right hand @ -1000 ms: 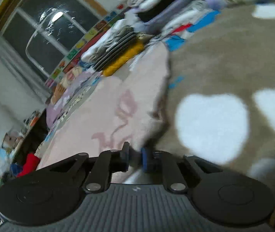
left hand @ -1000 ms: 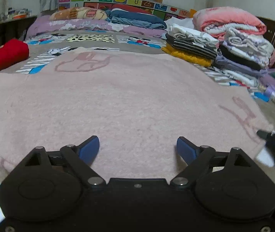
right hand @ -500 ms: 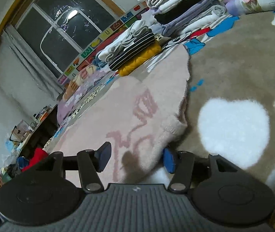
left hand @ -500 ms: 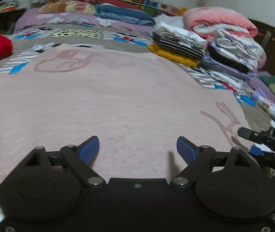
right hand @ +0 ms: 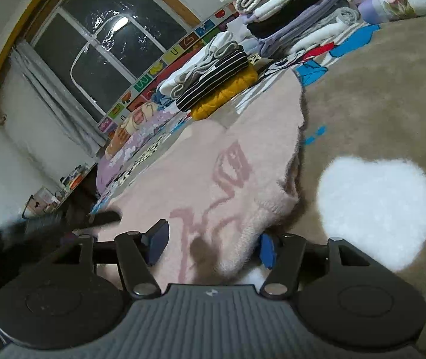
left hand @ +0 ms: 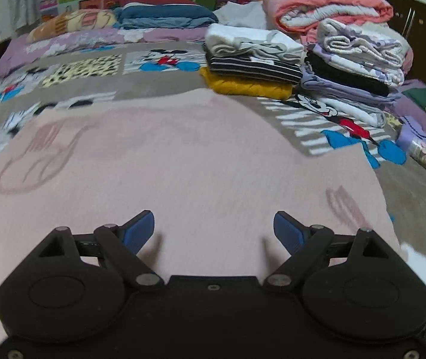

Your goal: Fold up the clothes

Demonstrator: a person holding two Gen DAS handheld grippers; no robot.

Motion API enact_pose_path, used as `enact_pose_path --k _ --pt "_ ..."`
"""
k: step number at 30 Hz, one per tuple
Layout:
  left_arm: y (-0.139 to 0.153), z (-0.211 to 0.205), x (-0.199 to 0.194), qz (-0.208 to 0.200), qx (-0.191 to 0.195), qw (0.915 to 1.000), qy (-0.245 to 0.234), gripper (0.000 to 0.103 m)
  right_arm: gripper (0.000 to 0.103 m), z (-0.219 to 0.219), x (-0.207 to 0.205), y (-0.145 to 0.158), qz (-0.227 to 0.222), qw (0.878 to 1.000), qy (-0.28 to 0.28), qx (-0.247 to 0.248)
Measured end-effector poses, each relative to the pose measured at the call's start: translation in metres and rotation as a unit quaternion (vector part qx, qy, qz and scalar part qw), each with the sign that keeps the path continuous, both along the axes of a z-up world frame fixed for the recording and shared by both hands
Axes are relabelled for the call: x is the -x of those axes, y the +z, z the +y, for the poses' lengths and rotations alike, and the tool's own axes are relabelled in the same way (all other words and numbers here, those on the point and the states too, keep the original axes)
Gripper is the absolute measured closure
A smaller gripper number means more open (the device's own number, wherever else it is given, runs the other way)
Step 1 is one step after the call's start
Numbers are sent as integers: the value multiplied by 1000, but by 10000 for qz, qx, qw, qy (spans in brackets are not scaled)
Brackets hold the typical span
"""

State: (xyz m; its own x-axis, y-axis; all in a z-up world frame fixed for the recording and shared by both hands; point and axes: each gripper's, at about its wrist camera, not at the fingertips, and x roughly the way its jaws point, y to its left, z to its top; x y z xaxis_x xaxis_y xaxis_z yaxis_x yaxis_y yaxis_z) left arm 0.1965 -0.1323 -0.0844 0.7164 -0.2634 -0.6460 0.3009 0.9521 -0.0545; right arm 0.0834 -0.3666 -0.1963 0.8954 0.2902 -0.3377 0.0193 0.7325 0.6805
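The pink garment point(left hand: 183, 161) lay spread flat across the bed point(right hand: 362, 113), its long side running left to right in front of the person. The right gripper point(right hand: 210, 243) sat at the garment's near right corner point(right hand: 261, 212), jaws opening, the bunched corner between the pads but no longer pinched. The left gripper point(left hand: 214, 227) hovered over the middle of the near part of the cloth, jaws spread wide, nothing between them. So the right hand was the nearer one to an edge; the left had fabric only beneath it, and its nearest edge was not in view. Folded stacks point(left hand: 252, 62) stood beyond the far right corner, well apart from both grippers.
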Motion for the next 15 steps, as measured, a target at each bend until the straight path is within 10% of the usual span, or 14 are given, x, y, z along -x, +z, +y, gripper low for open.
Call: enact_pose_path --k 15 --pt "20 -98 -120 630 -199 9978 -15 15 34 -7 -9 0 58 9984 59 -561"
